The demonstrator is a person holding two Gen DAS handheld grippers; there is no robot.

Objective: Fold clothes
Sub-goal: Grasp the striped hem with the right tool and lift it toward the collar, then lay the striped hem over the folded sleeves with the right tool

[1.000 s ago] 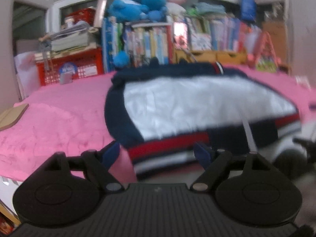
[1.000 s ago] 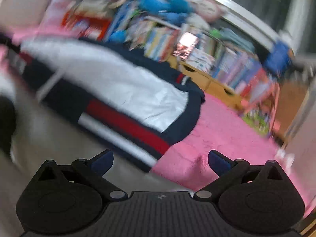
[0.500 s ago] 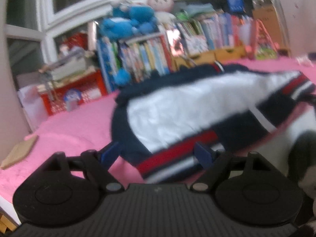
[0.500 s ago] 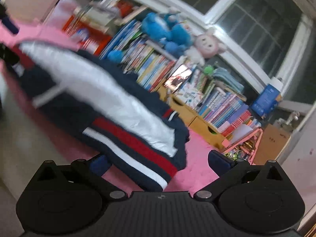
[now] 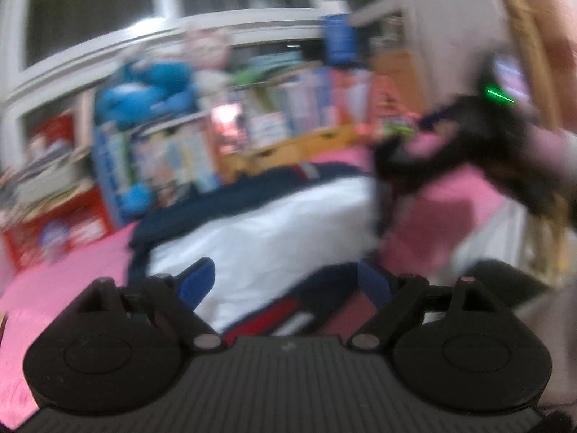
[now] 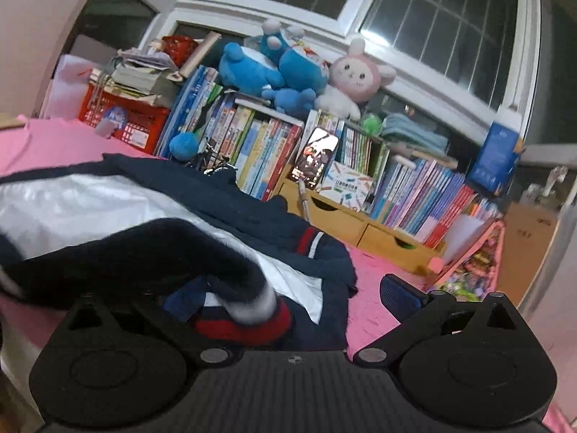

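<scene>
Already folded once on the pink blanket (image 6: 375,270), the jacket (image 6: 90,202) awaiting more folds; left tongs (image 5: 285,281) opening, empty; right tongs (image 6: 285,296) apart, cuff (image 6: 252,306) loose between.

My left gripper (image 5: 285,281) is matte black ribbed plastic with blue finger pads (image 5: 196,281) and silver pivot screws; my right gripper (image 6: 288,296) matches it.

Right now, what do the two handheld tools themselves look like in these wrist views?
Both look alike: the left tool and right tool each have a matte black ribbed body, two round black housings, black linkage arms with small silver pins, and blue finger pads. In the left view, the other tool shows a green light; that view is blurred.
</scene>
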